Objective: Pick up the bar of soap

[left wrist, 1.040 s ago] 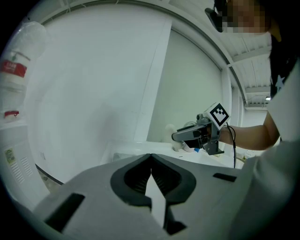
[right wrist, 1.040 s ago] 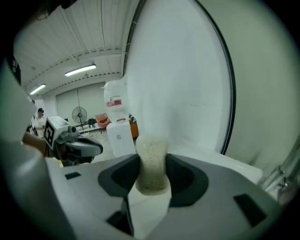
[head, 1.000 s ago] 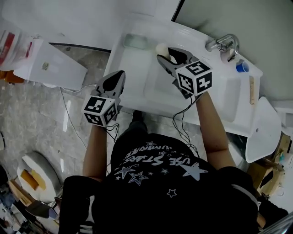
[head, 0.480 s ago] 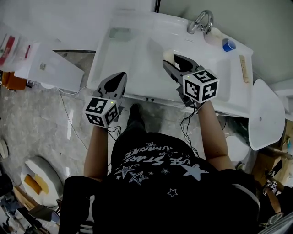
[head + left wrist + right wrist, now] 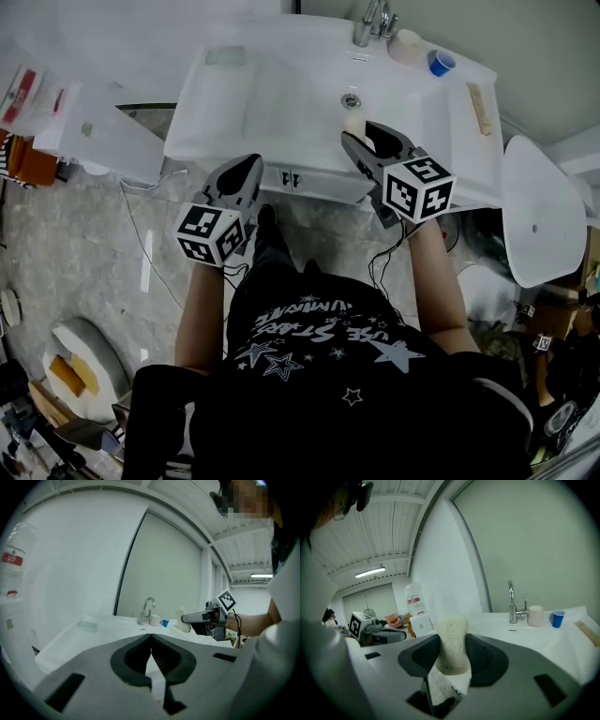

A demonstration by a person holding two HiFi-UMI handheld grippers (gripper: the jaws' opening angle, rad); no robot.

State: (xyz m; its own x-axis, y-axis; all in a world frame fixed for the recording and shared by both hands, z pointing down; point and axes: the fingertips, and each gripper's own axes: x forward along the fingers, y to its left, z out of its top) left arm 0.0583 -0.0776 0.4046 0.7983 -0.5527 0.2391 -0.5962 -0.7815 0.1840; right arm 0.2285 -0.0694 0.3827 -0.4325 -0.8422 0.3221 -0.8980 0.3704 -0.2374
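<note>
Holding: I have the bar of soap (image 5: 451, 637) pinched upright in the right tongs (image 5: 366, 137), lifted above the basin, so I judge the pick-up itself is done.
Left tongs (image 5: 151, 641): pressed together with nothing in them, near the counter's front edge.
Next move: I'd keep the squeeze steady. The soap may be slick, so no sudden tilts.
Counter (image 5: 216, 112): white, with a sunken basin and its drain (image 5: 351, 99). A pale green pad (image 5: 227, 56) sits at the far left corner.
Far edge: tap (image 5: 371, 17), beige cup (image 5: 405, 45), blue cup (image 5: 440, 63).
Room: grey stone floor (image 5: 84, 253) below, pale wall behind the tap.
</note>
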